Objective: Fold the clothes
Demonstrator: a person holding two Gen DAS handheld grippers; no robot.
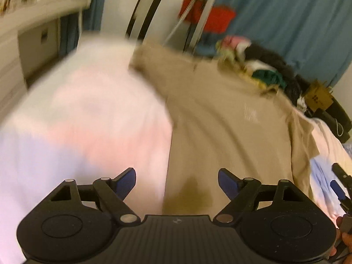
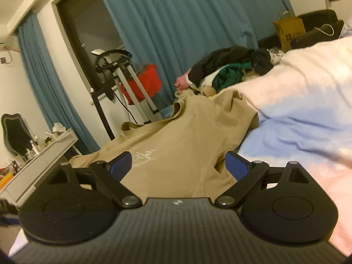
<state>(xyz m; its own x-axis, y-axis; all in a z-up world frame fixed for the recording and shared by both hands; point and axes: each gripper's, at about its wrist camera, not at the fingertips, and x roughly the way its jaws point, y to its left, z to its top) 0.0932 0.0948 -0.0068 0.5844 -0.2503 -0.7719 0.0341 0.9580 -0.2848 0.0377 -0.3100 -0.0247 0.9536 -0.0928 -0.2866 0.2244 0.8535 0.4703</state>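
Note:
A tan T-shirt (image 1: 224,127) with a faint white chest print lies spread on the pale pink and lilac bed cover (image 1: 88,121). My left gripper (image 1: 177,183) is open and empty, hovering over the shirt's near hem. The other gripper's tip shows at the left wrist view's right edge (image 1: 341,187). In the right wrist view the same tan shirt (image 2: 176,140) lies ahead with a sleeve folded beside the cover (image 2: 297,121). My right gripper (image 2: 179,167) is open and empty just above the shirt.
A heap of unfolded clothes (image 2: 228,70), black, green and pink, lies at the far side of the bed. Beyond stand an exercise machine (image 2: 123,81), a red basket (image 2: 145,81), blue curtains (image 2: 187,22), a brown paper bag (image 2: 289,33) and a white dresser (image 2: 44,158).

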